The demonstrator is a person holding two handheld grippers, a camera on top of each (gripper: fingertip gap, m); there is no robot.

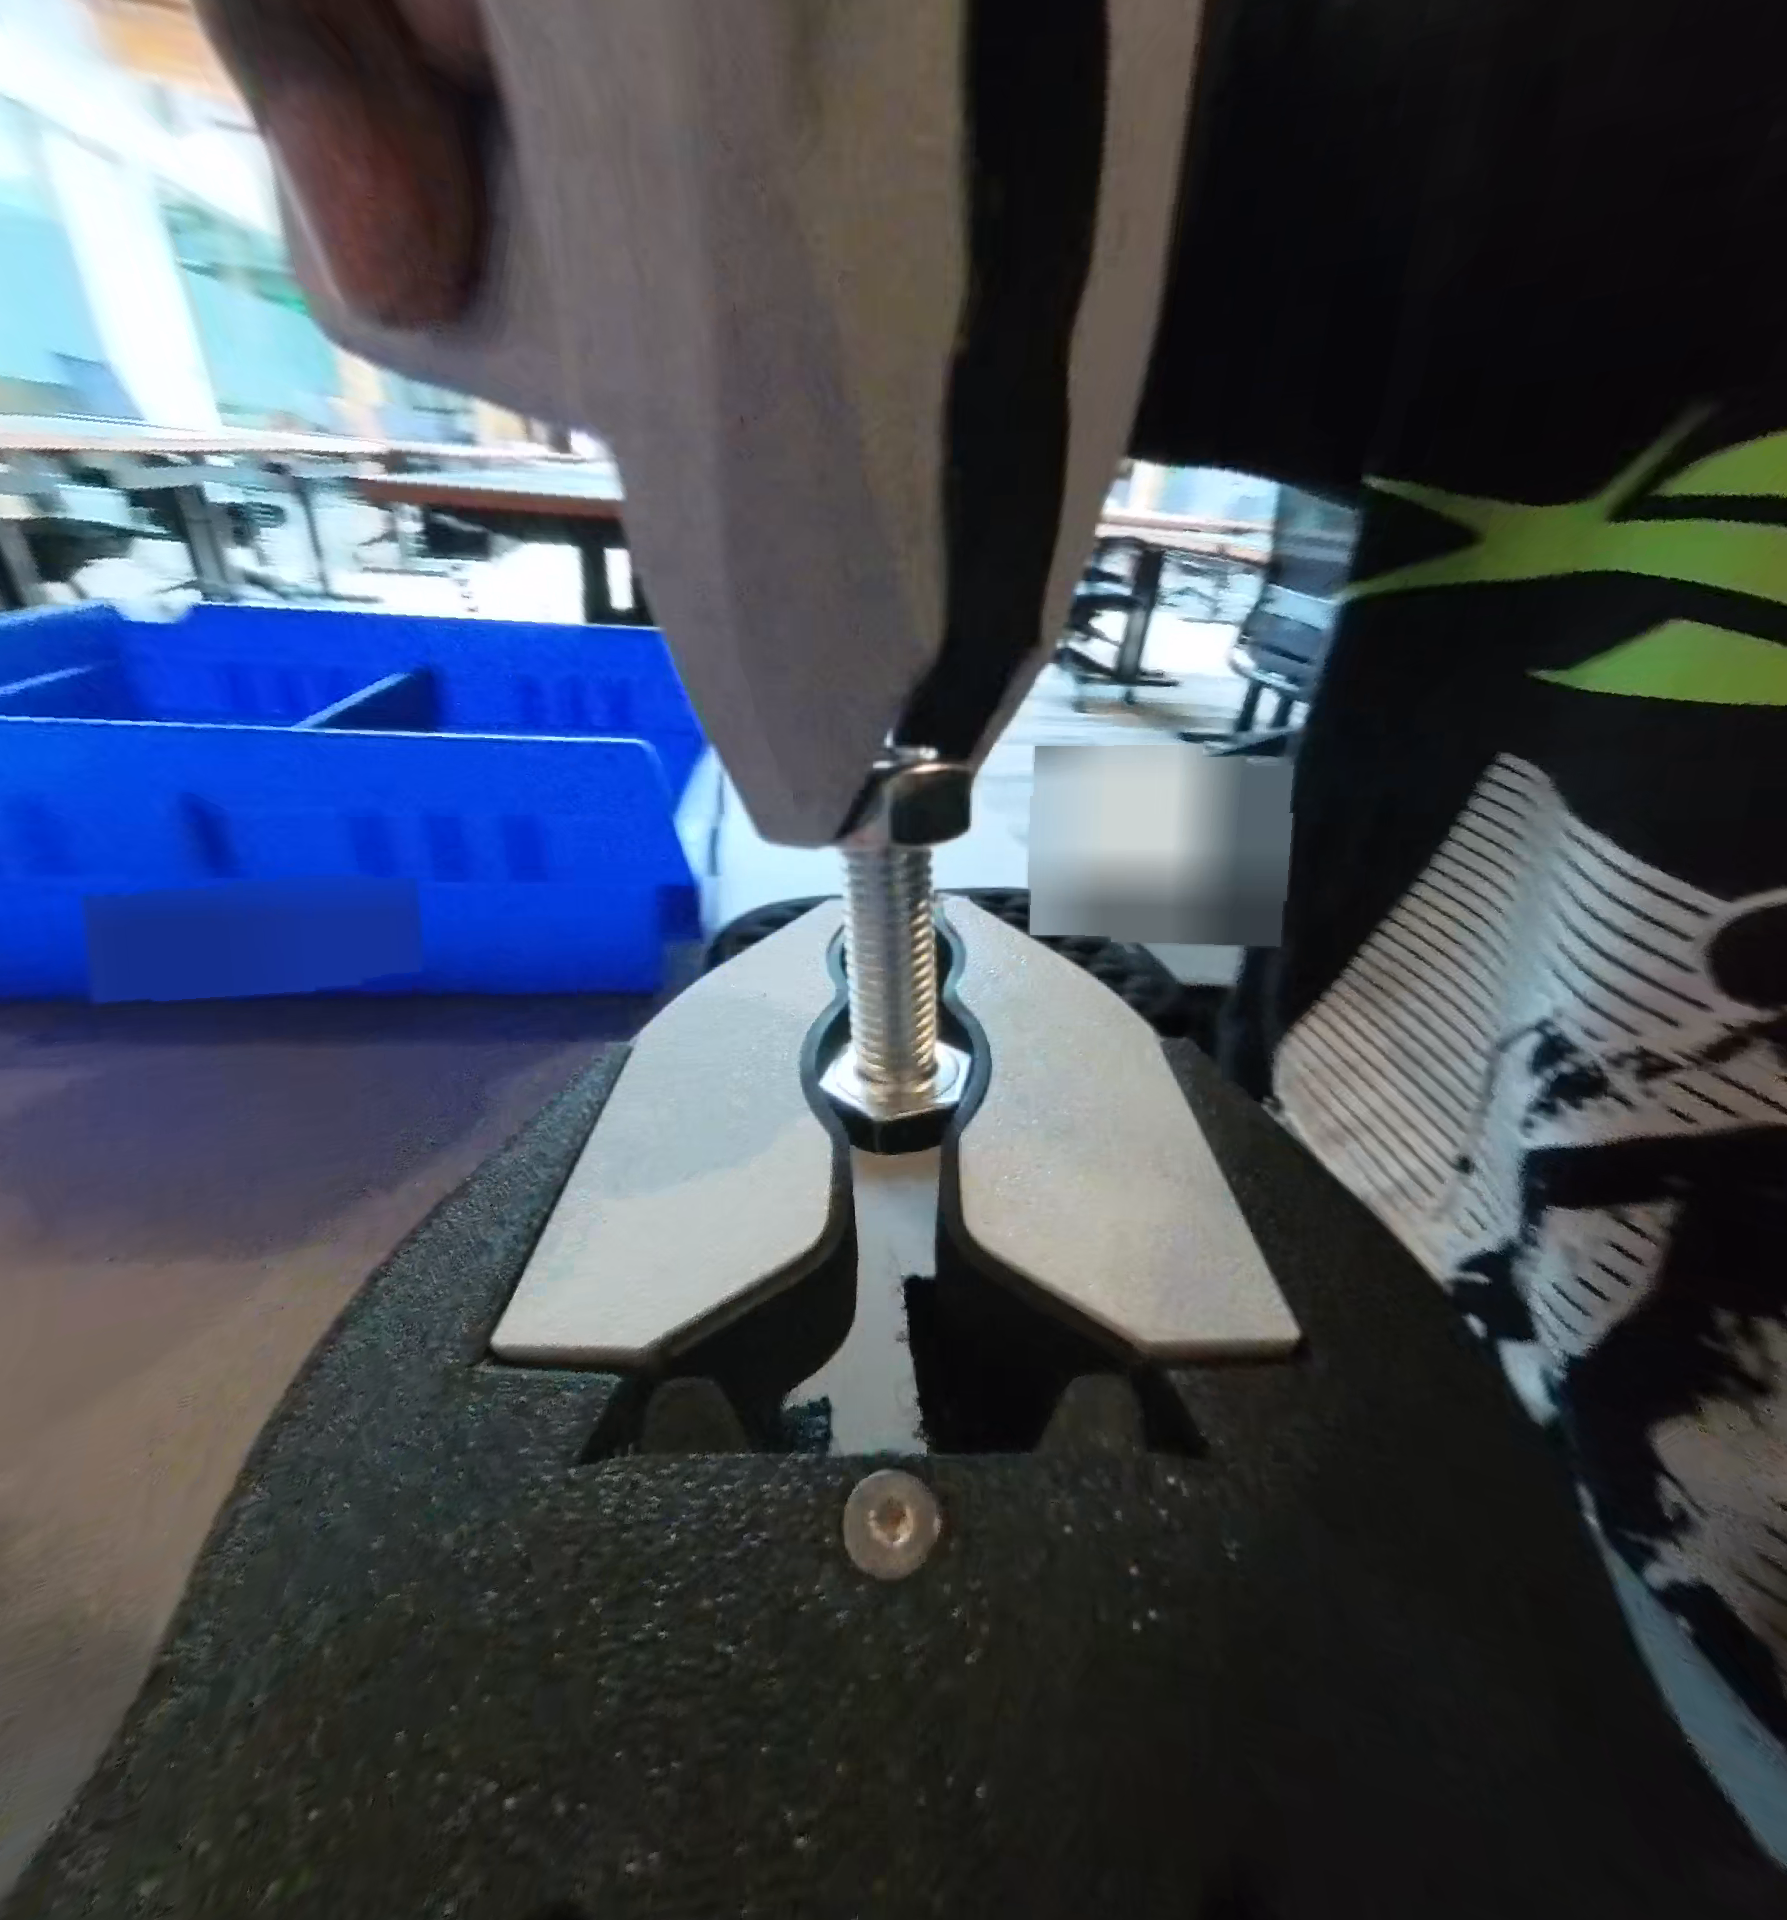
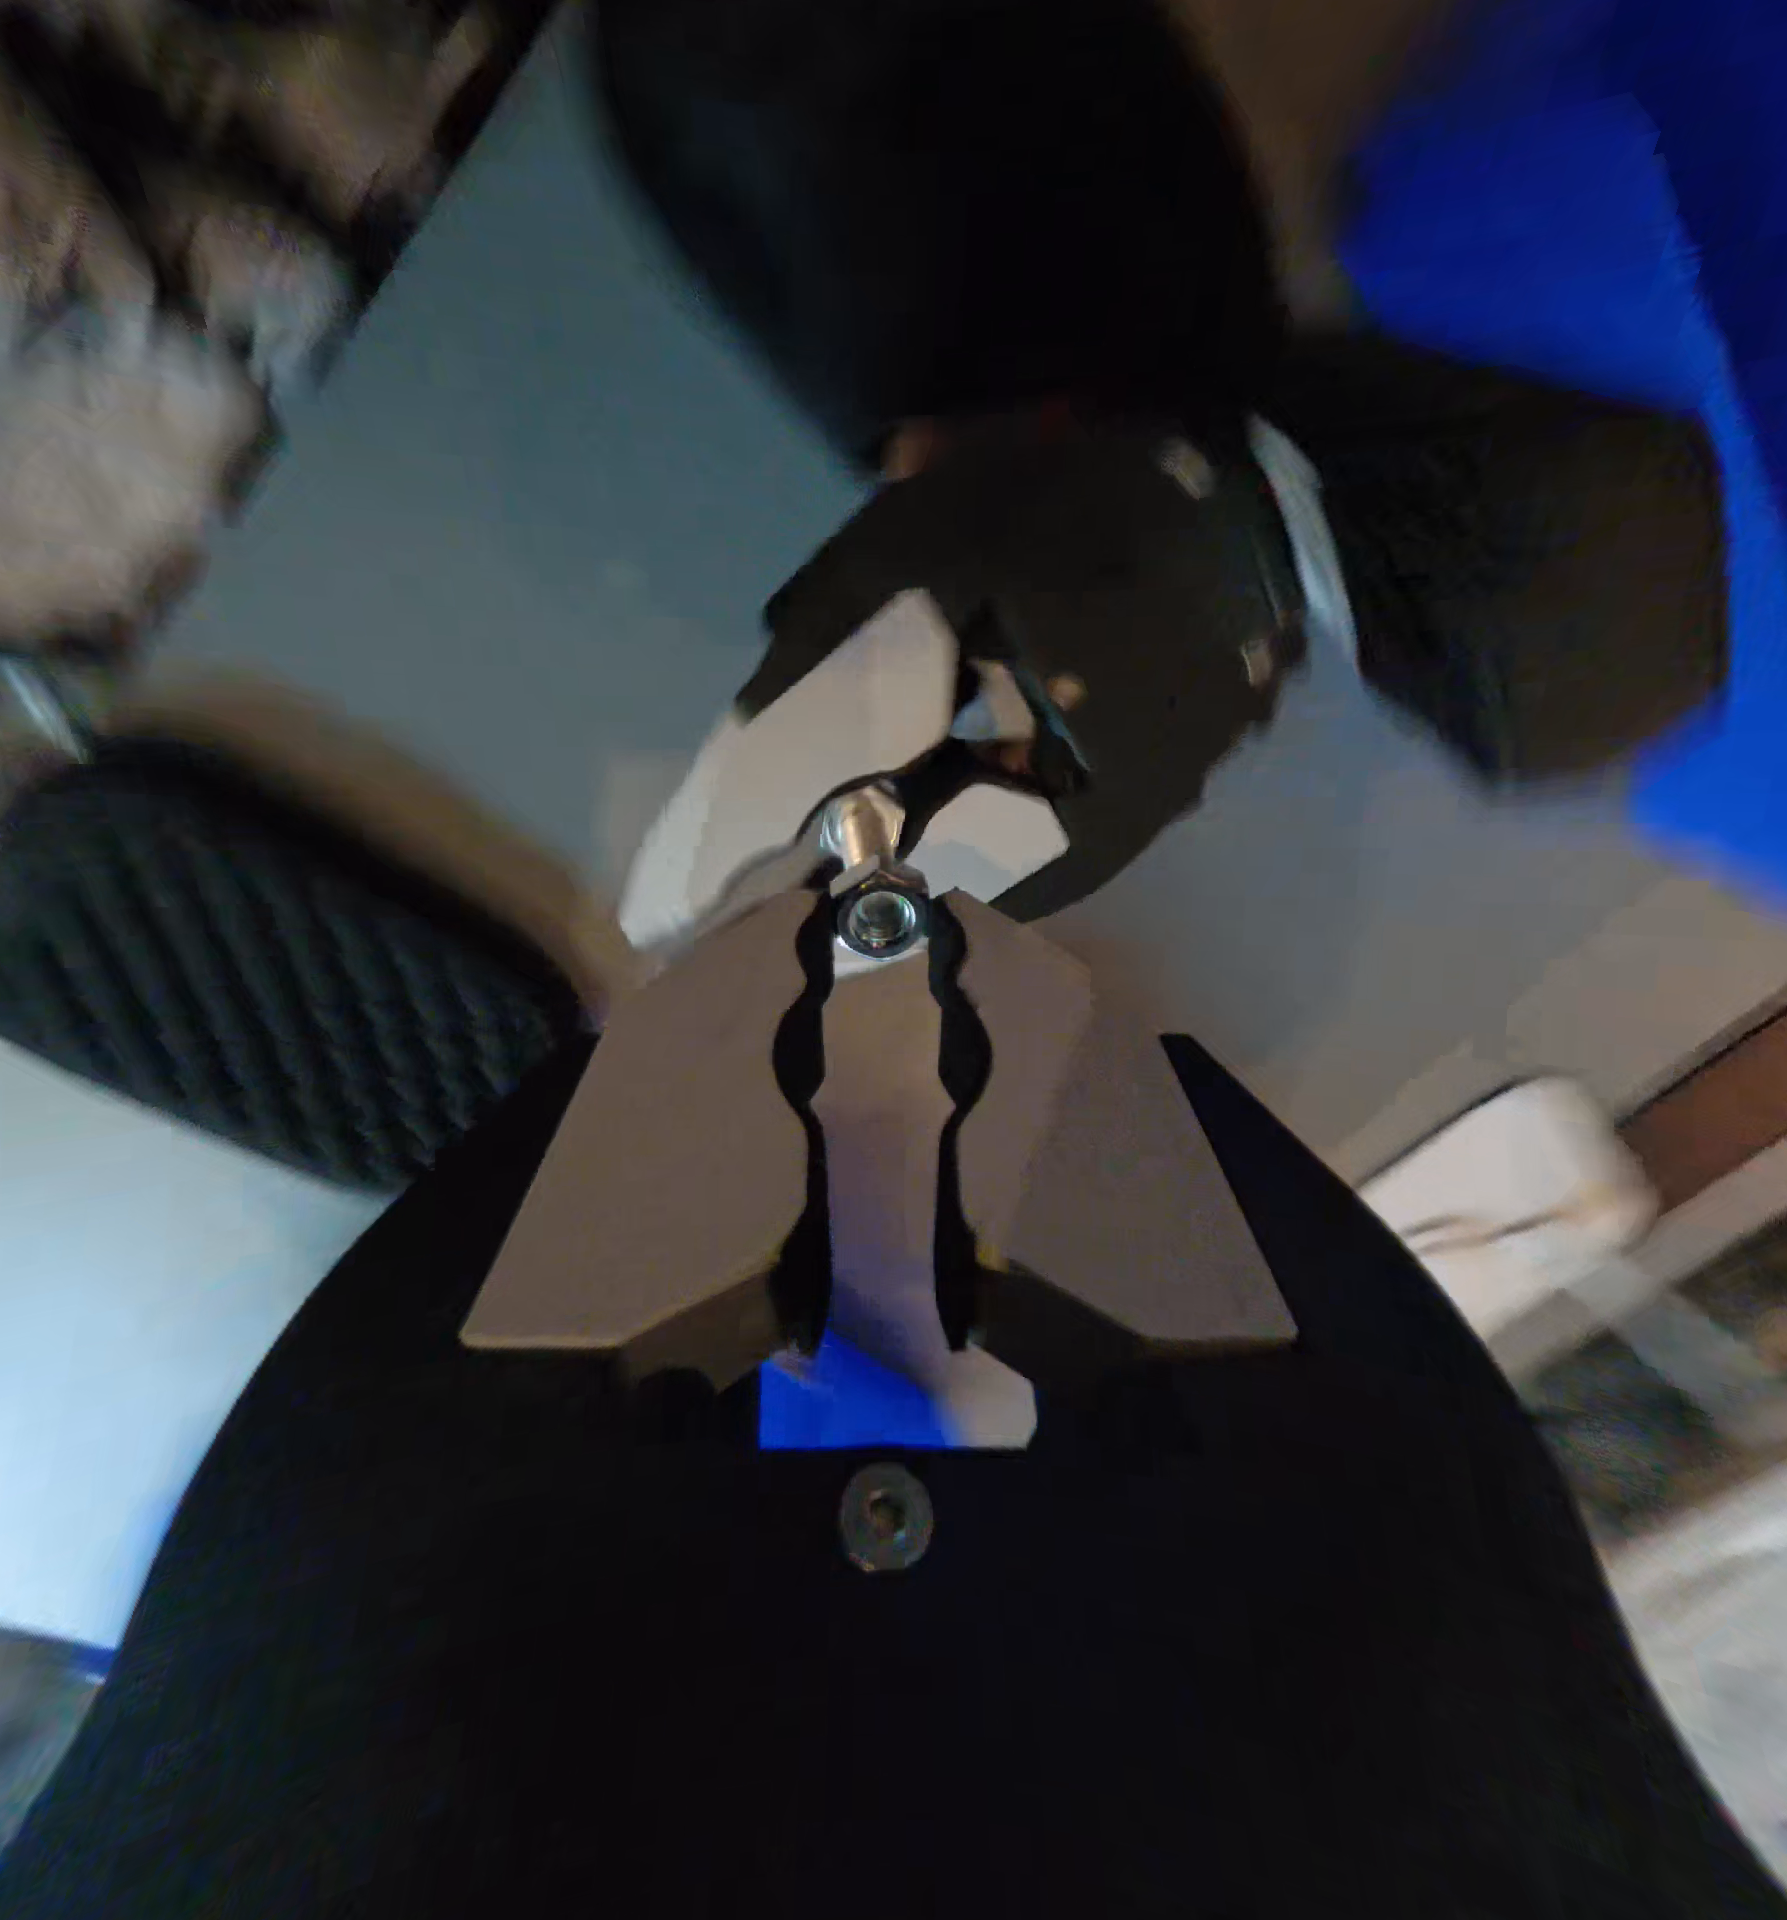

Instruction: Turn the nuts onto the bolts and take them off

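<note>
Nearest to you, your left gripper (image 1: 894,920) is closing narrowly around the nut (image 1: 884,1096). The hex is sitting in the scalloped notch between the two grey fingers, well back from their tips. The bolt (image 1: 891,966) is running forward from the nut along the gap between those fingers, with its thread bare all the way to the head.

At that far end, your right gripper (image 2: 876,906) is coming in from the opposite side and pinching the bolt's hex head at its very tips. The rest of that claw is standing only slightly apart behind the grip. The whole assembly is hanging in the air between your hands, clear of the table (image 1: 193,1195). Beyond it on the left, the blue bin (image 1: 297,831) with its dividers is waiting on the tabletop. What is inside it is not showing from here.

Judging by the nut sitting near the free end of the thread, you are working either the first turns on or the last turns off. The pictures are not telling which.

The next move is calling for one claw to hold firm while the other twists about the bolt's axis. Both need to stay in line so the thread is not binding and the nut is not slipping out of the notch.
</note>
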